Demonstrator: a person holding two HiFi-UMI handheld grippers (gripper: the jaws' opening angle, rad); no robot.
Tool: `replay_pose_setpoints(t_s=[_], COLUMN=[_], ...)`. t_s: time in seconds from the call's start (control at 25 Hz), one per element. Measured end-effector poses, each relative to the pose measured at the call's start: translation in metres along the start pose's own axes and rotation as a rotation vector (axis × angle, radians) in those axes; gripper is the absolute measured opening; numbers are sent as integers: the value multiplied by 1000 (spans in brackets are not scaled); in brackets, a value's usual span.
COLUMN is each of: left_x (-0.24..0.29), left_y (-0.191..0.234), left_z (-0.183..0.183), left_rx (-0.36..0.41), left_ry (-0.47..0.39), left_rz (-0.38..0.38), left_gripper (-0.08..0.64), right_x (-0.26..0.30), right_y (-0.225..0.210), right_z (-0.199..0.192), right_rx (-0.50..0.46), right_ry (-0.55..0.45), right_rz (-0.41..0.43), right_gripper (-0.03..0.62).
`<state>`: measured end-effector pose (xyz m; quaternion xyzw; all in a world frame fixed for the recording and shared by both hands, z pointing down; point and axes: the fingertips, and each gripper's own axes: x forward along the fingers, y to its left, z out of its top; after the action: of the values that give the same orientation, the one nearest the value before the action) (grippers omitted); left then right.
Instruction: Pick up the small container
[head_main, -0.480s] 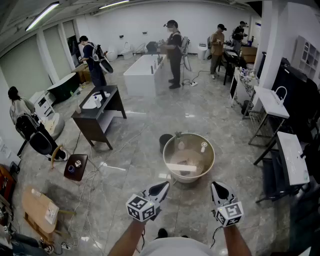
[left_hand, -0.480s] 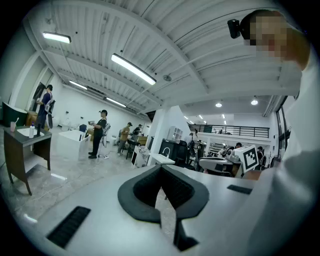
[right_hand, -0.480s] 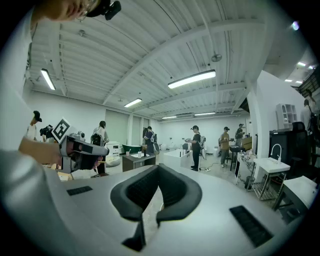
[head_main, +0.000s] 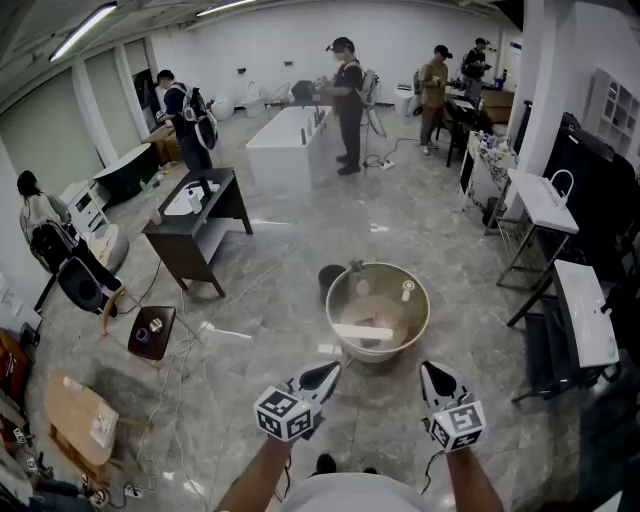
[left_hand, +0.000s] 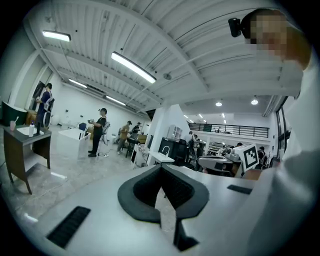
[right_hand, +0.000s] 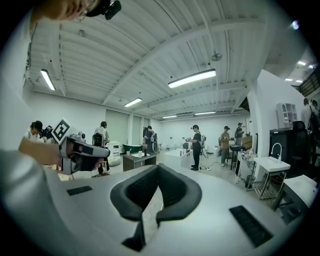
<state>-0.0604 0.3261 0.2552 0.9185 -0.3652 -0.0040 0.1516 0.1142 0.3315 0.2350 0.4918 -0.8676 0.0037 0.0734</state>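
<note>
A round beige tub (head_main: 345, 290) stands on the grey floor ahead of me. Inside it are a small white container (head_main: 407, 292), another small pale one (head_main: 362, 290) and a white slat (head_main: 362, 333). My left gripper (head_main: 328, 375) and right gripper (head_main: 432, 374) hover side by side near the tub's front rim, pointing almost level and clear of it. In the left gripper view the jaws of the left gripper (left_hand: 161, 168) meet with nothing between them. In the right gripper view the right gripper (right_hand: 156, 170) is likewise shut and empty.
A black bin (head_main: 329, 279) sits behind the tub. A dark wooden table (head_main: 196, 226) stands at the left, with a small stool (head_main: 152, 333) and a wooden board (head_main: 80, 418) nearer. White tables (head_main: 585, 318) line the right. A white bathtub (head_main: 285, 140) and several people are farther back.
Both grippers hold their places. A person at the back left has shifted slightly.
</note>
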Motion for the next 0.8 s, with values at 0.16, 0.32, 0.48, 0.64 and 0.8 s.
replay_pose_setpoints(t_s=[0.16, 0.32, 0.48, 0.64, 0.8], left_x=[0, 1, -2, -9, -14], left_y=[-1, -1, -4, -2, 3], left_z=[-1, -4, -9, -8, -11], left_rx=[23, 11, 0, -11, -12], left_ry=[8, 12, 15, 12, 11], left_rz=[-4, -4, -19, -37, -46], left_gripper=[17, 15, 66, 97, 122], right_x=[0, -2, -6, -4, -3], right_y=[3, 8, 14, 23, 29], right_z=[-6, -11, -11, -10, -15], right_rx=[9, 25, 38, 47, 49], right_ry=[10, 8, -1, -3, 2], right_rz=[-17, -2, 11, 15, 12], right_gripper=[11, 14, 42, 88, 151])
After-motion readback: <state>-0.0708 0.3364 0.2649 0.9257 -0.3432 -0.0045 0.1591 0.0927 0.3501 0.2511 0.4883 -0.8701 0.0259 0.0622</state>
